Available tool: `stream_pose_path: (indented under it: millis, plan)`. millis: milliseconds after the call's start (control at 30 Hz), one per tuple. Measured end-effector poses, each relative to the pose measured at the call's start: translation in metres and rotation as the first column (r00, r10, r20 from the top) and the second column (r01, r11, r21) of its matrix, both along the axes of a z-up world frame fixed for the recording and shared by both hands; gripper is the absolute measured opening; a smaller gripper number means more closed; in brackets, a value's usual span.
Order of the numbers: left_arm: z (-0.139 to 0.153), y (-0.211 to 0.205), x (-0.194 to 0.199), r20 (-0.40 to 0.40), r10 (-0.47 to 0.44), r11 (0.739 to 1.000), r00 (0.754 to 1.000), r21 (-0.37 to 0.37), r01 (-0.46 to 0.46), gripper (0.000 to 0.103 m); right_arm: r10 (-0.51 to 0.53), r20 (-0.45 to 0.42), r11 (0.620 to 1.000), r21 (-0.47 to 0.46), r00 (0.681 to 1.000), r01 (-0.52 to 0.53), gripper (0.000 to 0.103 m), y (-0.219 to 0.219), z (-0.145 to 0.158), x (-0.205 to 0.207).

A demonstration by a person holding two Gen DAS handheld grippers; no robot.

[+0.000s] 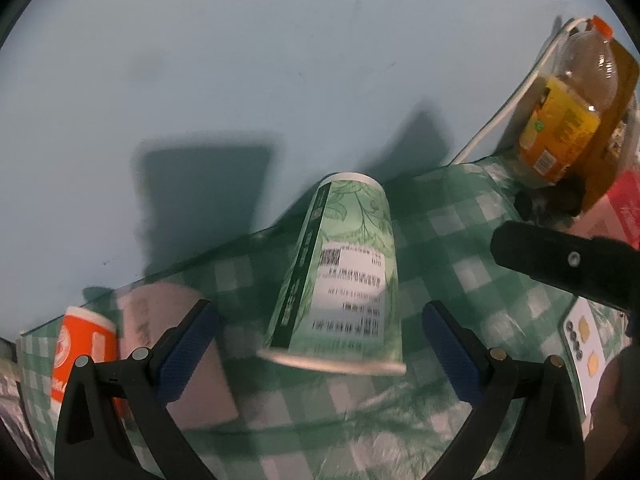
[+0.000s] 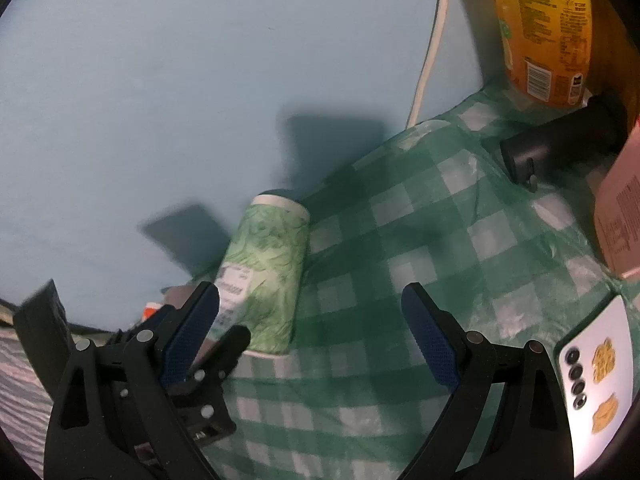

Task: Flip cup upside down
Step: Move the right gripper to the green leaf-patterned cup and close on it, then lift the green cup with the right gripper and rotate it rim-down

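A green leaf-print paper cup [image 1: 344, 276] with a white label stands upside down, rim down, on the green checked tablecloth [image 1: 460, 248]. My left gripper [image 1: 320, 348] is open, with its blue pads either side of the cup's rim and apart from it. In the right wrist view the cup [image 2: 266, 272] stands left of centre. My right gripper [image 2: 310, 332] is open and empty, to the right of the cup, over the cloth. The left gripper's black fingers [image 2: 224, 352] show beside the cup's base.
An orange cup [image 1: 82, 352] and a pinkish cup [image 1: 176, 344] stand at the left. A juice bottle [image 1: 568, 120], a black cylinder [image 2: 560, 140], a pink box [image 2: 620, 208] and a white phone [image 2: 596, 392] lie at the right. A blue wall is behind.
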State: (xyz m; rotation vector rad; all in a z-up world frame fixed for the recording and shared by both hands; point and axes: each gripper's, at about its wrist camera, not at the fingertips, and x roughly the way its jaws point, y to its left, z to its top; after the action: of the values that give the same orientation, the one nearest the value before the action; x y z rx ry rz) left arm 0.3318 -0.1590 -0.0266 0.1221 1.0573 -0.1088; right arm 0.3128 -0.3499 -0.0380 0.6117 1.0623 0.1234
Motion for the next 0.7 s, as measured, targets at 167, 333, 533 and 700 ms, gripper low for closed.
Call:
stream_pose_path:
  millis: [167, 333, 533, 700]
  plan:
    - [-0.016, -0.009, 0.019, -0.041, 0.001, 1.0, 0.999, 0.013, -0.001, 0.103, -0.033, -0.018, 0.999, -0.013, 0.999, 0.033, 0.092, -0.012, -0.01, 0.01]
    - [-0.033, -0.015, 0.037, -0.084, 0.004, 1.0, 0.996, 0.013, -0.003, 0.102, -0.033, -0.037, 0.999, -0.017, 0.999, 0.032, 0.092, -0.019, -0.017, 0.009]
    - [-0.047, -0.021, 0.053, -0.13, -0.011, 1.0, 0.991, -0.004, 0.01, 0.085, -0.03, -0.048, 0.999, -0.028, 0.998, 0.029, 0.092, -0.018, -0.024, 0.006]
    - [-0.053, -0.027, 0.06, -0.129, -0.029, 1.0, 0.991, 0.002, 0.03, 0.08, -0.02, -0.054, 0.999, -0.033, 0.998, 0.018, 0.092, -0.013, -0.025, 0.002]
